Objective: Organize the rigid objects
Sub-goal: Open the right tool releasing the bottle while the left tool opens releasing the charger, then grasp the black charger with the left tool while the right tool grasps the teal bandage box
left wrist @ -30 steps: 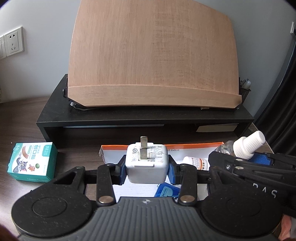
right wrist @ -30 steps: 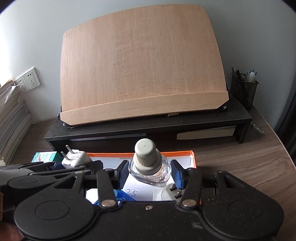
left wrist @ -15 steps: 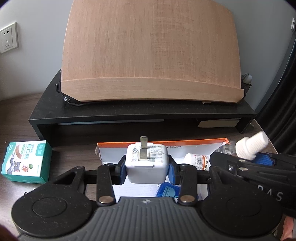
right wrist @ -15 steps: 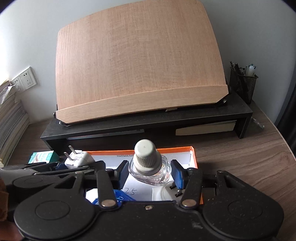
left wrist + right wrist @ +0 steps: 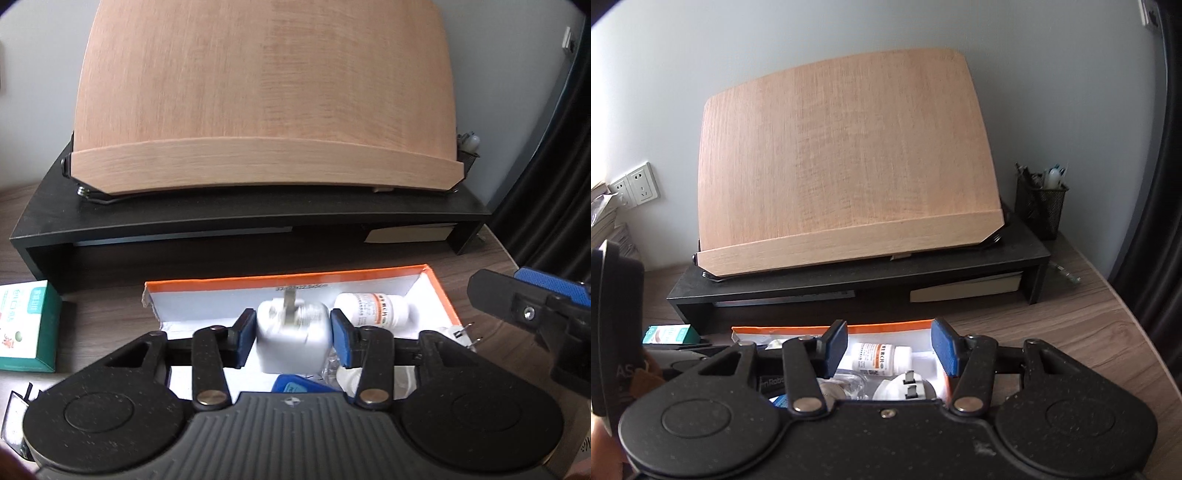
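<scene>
Two grippers, left (image 5: 293, 332) and right (image 5: 889, 343), both parted above the orange box (image 5: 436, 291); charger (image 5: 293, 338) blurred between left's pads.

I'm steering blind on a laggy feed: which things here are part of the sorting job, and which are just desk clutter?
Job:
- orange box
- white charger between the open left gripper pads, blurred
- medicine bottle in the box
- green carton beside the box
- right gripper, open, empty

Clutter:
- wooden stand
- black riser
- pen holder
- wall socket
</scene>
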`<state>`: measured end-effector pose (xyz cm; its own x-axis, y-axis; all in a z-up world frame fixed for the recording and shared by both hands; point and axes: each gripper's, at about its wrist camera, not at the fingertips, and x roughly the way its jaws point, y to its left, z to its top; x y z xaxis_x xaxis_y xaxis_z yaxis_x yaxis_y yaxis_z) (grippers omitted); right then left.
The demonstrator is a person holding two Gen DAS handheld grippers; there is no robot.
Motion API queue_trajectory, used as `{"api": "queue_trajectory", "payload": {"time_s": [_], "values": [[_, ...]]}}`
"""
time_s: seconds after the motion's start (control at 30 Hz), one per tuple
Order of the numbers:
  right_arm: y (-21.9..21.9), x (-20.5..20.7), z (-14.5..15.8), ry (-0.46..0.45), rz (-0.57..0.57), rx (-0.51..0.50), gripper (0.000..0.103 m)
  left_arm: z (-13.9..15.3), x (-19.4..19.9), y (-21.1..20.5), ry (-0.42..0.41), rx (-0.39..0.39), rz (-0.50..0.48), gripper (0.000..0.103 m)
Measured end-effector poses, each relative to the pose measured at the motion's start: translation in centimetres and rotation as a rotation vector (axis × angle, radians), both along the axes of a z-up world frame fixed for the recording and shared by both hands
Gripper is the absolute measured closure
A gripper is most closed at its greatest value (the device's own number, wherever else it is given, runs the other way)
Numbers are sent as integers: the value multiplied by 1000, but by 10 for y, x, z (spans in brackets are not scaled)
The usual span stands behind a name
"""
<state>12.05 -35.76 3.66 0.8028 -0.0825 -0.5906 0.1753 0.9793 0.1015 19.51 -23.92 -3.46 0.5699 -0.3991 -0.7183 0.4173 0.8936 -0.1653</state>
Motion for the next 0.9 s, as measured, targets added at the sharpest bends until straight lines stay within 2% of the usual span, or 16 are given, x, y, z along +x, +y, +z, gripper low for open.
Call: {"api": "queue_trajectory", "payload": {"time_s": [0.13,0.23,0.37,0.53,0.73,0.9], "values": [[5,-6,6,-10,3,-14,37,6,-6,4,-16,-5,1,53],[13,-9,8,-15,10,-23,34,14,-13,12,-32,-12,22,48],[28,-12,11,-20,34,-25,26,23,-25,34,-55,-22,66,44],[57,-16,11,-15,96,-29,25,29,-45,70,-70,-23,136,39],[91,-25,10,-10,165,-33,25,20,-65,123,-97,31,233,36],[112,-35,6,0,202,-39,25,-8,-62,164,-79,97,288,36]]}}
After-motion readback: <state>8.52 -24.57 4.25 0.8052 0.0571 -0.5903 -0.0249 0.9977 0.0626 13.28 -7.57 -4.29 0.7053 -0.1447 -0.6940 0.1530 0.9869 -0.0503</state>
